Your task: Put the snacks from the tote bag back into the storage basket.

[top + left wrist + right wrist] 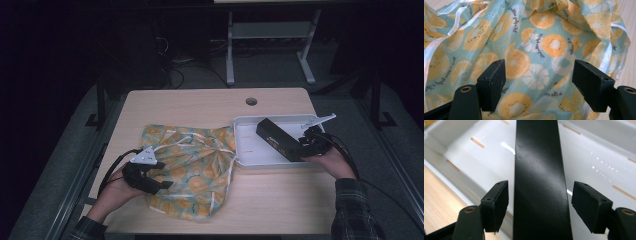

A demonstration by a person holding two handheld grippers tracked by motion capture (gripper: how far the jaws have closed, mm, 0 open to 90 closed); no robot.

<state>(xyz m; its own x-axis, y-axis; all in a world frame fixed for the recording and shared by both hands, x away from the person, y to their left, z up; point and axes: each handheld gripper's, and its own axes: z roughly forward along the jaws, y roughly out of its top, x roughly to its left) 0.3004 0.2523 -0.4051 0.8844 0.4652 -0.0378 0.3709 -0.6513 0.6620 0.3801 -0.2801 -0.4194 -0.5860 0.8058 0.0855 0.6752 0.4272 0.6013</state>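
Dim room behind, pale wooden table [210,107] in front. Jaws of the right gripper [539,202] stood apart astride a long black box [540,182] lying in the white tray [250,150]; closing on it seemed next. Left of the tray, the left gripper [539,82] hung spread over the fruit-print bag [524,50], touching nothing.

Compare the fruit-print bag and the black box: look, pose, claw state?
The fruit-print bag is soft, crumpled cloth lying flat on the table; the black box is rigid, plain and long, lying aslant in the white tray. The left claw stands open over the bag; the right claw stands open astride the box. Neither is gripped.
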